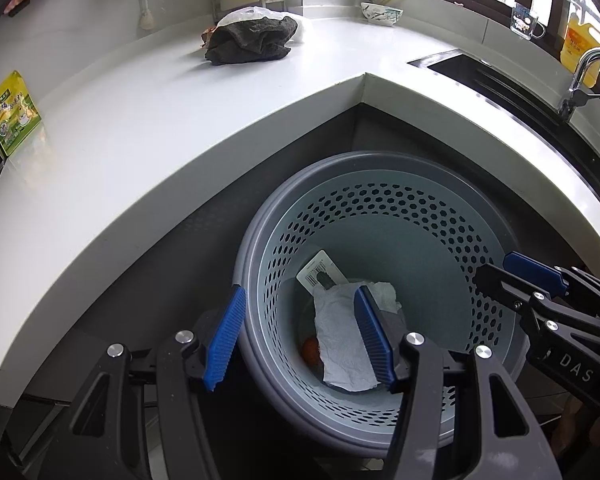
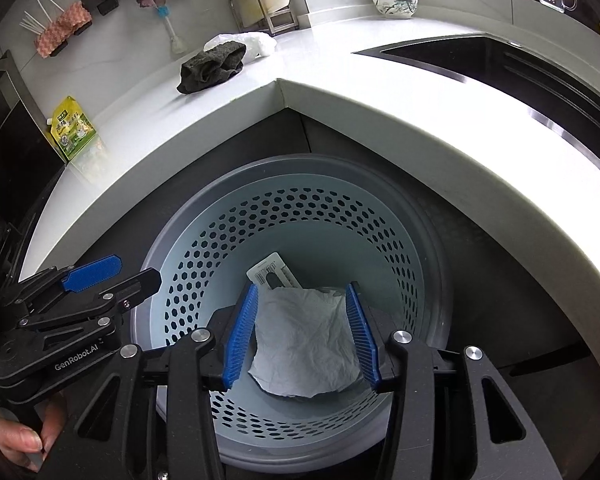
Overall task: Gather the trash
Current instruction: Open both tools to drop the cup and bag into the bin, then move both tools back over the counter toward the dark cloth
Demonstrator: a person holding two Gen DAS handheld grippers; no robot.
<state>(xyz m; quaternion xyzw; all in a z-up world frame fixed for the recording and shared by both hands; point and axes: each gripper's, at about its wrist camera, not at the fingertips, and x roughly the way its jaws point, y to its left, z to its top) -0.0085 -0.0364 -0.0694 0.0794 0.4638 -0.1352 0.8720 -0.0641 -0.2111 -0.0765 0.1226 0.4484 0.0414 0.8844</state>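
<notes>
Left wrist view: left hand-held gripper (image 1: 300,340) hangs part open and empty over the bin (image 1: 440,184); right hand-held gripper (image 2: 306,338) likewise, holding nothing. Crumpled white paper (image 2: 304,344) lies at the bin's bottom, over a barcoded card (image 2: 274,268), an orange scrap (image 1: 310,350) beside it. Judgement: lift clear of the rim before swinging to the surface (image 1: 140,140), where a dark cloth (image 1: 252,40) sits.

Perforated matt plastic bin (image 2: 204,236); crumpled paper (image 2: 304,344); glossy white counter (image 1: 140,120); rough dark cloth (image 1: 248,40).
</notes>
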